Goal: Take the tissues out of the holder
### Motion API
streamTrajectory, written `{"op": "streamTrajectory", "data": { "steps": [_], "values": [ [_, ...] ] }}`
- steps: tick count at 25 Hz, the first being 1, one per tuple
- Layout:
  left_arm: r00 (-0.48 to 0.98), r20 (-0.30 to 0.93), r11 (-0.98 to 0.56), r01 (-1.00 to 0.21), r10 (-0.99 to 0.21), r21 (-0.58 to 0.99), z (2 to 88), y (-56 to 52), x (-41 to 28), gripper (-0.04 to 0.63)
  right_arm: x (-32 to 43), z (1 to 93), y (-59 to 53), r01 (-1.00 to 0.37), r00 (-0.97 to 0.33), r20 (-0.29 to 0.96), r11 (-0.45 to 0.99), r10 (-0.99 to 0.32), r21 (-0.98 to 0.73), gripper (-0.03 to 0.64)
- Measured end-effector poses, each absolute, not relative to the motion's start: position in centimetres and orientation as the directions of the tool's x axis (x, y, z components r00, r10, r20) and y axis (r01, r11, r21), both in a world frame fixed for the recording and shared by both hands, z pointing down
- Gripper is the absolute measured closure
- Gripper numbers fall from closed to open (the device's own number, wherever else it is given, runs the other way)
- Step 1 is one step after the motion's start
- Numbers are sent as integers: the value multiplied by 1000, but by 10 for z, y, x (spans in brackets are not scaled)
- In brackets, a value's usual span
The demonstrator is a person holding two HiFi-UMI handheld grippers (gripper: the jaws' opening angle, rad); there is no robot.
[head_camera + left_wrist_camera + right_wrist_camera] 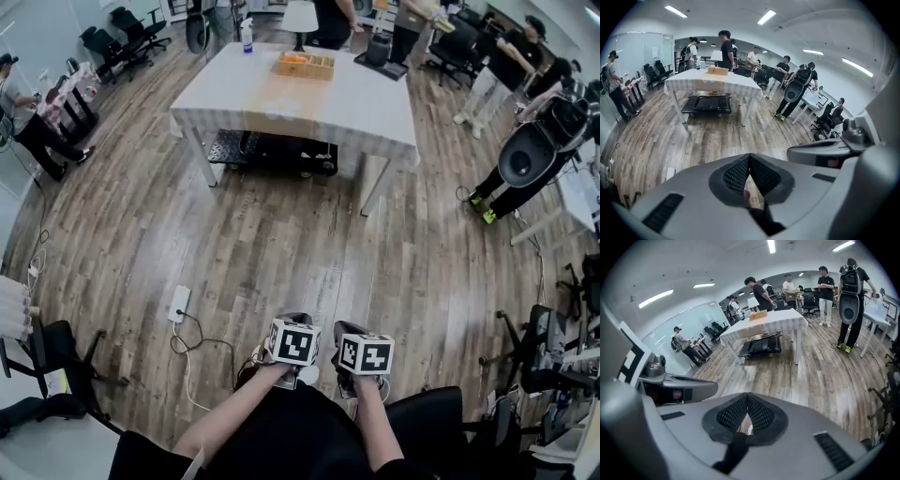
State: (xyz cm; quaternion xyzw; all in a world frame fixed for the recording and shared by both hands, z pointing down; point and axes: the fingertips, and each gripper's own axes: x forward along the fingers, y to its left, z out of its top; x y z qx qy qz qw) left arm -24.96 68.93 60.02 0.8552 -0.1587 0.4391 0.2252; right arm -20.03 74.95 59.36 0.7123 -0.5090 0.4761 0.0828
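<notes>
Two grippers are held side by side close against our body, low in the head view and tipped down toward the floor. The left gripper (pixel 749 161) has its jaws together. The black ribbed pads meet at the tip with nothing between them, and only a sliver of wood shows through the gap behind. The right gripper (pixel 747 400) is the same: jaws closed, pads touching, nothing held. Neither one touches anything in the room.

Just past the grippers and to the left, a white power strip (pixel 179 303) lies on the wooden floor (pixel 309 244), its cable looping back toward us. A black office chair (pixel 56 354) stands at the near left.

Across a wide stretch of floor, well apart from both grippers, we see the white desk (pixel 356 105). A flat black cart (pixel 272 150) is parked under it. The wooden holder (pixel 304 65) sits on the far part of the desk. It shows an orange patch, and from here we cannot tell whether tissues are in it. A spray bottle (pixel 247 36) stands to the left of the holder at the far edge, and a dark object (pixel 380 49) lies to its right.

Several people stand beyond the desk. One person (pixel 23 112) is at the far left, and another with a large black pack (pixel 530 155) is at the right.
</notes>
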Motion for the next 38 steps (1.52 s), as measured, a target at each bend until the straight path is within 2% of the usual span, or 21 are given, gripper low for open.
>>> {"op": "streamTrajectory", "data": {
  "steps": [11, 17, 21, 26, 38],
  "values": [
    [548, 828, -837, -505, -122, 211, 603, 693, -235, 586, -184, 595, 753, -822, -20, 723, -401, -690, -405, 601],
    [551, 829, -837, -495, -96, 232, 611, 678, -215, 586, -170, 598, 735, -828, -17, 726, -397, -687, -396, 601],
    [570, 820, -849, -462, -63, 256, 607, 660, -178, 586, -141, 595, 719, -830, 12, 740, -419, -672, -367, 601],
    [575, 818, -860, -435, -39, 265, 600, 625, -140, 586, -100, 590, 679, -833, 22, 750, -427, -661, -352, 601],
    [559, 825, -827, -500, -81, 258, 597, 483, -117, 586, -65, 582, 530, -878, -41, 764, -341, -644, -335, 601]
  ]
}}
